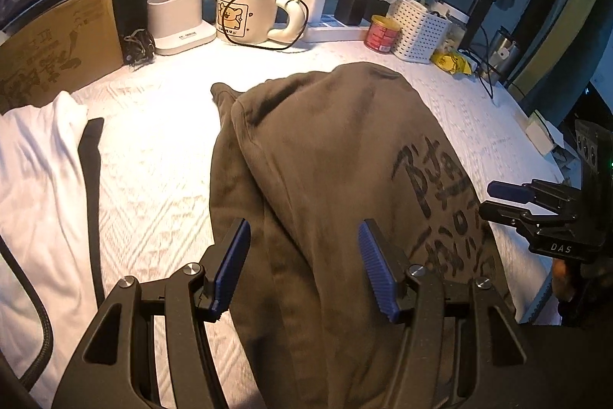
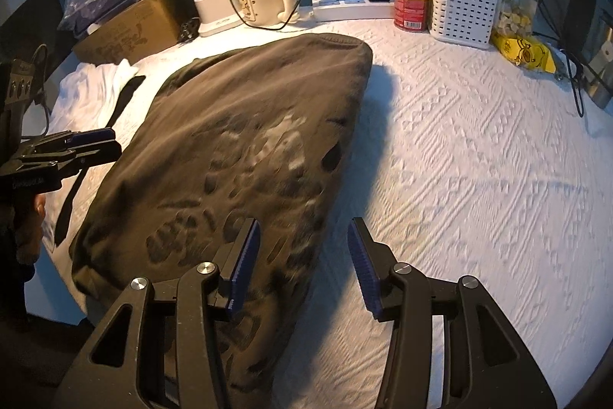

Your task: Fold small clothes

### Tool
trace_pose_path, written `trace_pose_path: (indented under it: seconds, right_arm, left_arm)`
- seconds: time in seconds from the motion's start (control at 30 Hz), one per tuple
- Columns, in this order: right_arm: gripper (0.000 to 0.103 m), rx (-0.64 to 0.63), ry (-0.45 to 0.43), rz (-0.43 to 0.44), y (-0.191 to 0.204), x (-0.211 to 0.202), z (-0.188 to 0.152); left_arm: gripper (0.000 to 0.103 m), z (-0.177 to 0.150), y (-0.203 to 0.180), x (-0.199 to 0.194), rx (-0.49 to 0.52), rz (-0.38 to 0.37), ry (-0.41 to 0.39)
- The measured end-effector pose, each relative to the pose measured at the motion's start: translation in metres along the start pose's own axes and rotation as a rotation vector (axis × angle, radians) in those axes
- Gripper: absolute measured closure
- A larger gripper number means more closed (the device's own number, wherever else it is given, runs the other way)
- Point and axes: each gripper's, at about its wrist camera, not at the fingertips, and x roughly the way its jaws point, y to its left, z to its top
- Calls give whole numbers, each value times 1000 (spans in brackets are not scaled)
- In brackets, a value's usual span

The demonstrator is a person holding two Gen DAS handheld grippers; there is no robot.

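Observation:
A dark olive garment [image 1: 333, 156] with black print lies folded on the white textured cloth [image 1: 153, 160]. In the right wrist view the garment [image 2: 237, 140] fills the left half. My left gripper [image 1: 304, 223] hovers open over its near edge, blue pads wide apart and pressing on nothing. The right gripper [image 2: 304, 221] is open too, straddling the garment's right near edge above the cloth [image 2: 459, 179]. Each gripper shows in the other's view: the right gripper [image 1: 490, 198] at the garment's right side, the left gripper [image 2: 115, 140] at its left side.
A white garment [image 1: 42, 179] with black trim lies to the left. Along the back stand a cardboard box [image 1: 57, 45], lamp base [image 1: 180, 22], mug [image 1: 245, 14], power strip [image 2: 352, 6], red can [image 1: 381, 33], white basket [image 1: 417, 29] and yellow packet [image 1: 452, 62].

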Motion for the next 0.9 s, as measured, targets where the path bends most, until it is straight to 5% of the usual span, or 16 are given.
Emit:
trace_pose_path:
  seconds: [0.7, 0.9]
  right_arm:
    - [53, 41, -36, -62, -60, 34, 61]
    - [52, 45, -47, -50, -68, 48, 80]
  left_arm:
    - [44, 51, 34, 60, -67, 9, -15]
    - [30, 59, 49, 75, -97, 17, -7]
